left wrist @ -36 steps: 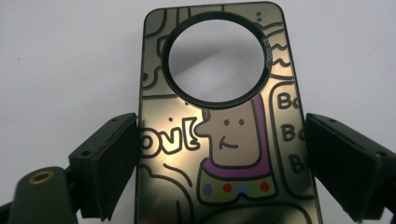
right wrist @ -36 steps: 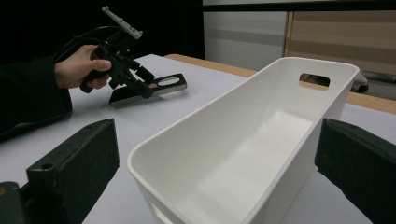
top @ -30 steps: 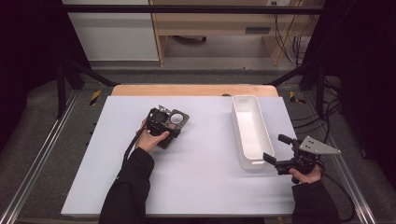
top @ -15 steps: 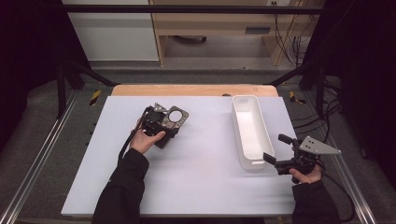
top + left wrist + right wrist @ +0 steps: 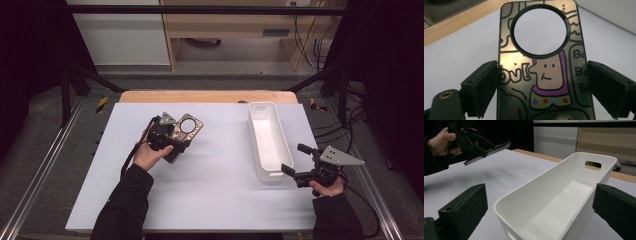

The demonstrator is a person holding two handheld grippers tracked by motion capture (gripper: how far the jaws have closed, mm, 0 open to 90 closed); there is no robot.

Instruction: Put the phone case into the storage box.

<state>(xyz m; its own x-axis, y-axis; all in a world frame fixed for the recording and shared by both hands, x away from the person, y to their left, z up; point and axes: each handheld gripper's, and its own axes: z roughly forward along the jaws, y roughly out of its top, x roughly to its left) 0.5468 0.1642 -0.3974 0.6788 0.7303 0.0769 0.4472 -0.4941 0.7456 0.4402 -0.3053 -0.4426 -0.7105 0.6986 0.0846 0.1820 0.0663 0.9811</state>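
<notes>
Dark curtains and a pale cabinet wall are seen behind a white-topped desk (image 5: pixel 210 195) with a wooden far edge. From the high view, a glossy dark phone case with cartoon drawings and a round camera cut-out (image 5: pixel 182 131) is held in the left claw (image 5: pixel 167 137) above the desk's left half, well apart from a long white plastic bin with handle slots (image 5: pixel 267 140) standing at the right. The right claw (image 5: pixel 300 162) hovers at the bin's near end, spread wide and holding nothing.

Along the left gripper view, the phone case (image 5: pixel 544 67) lies between the two black jaws; the left jaw touches its edge, while a narrow gap seems to remain at the right, so the hold is judged loose.

Through the right gripper view, the bin (image 5: pixel 564 202) sits just ahead between the open jaws, its interior bare, and the case (image 5: pixel 487 152) is seen raised and tilted in the other hand's claw (image 5: pixel 477 147) farther off.

Carrying appears to be the step in hand. Next, the case would need to be moved across over the bin and released inside, kept level to clear the rim.
</notes>
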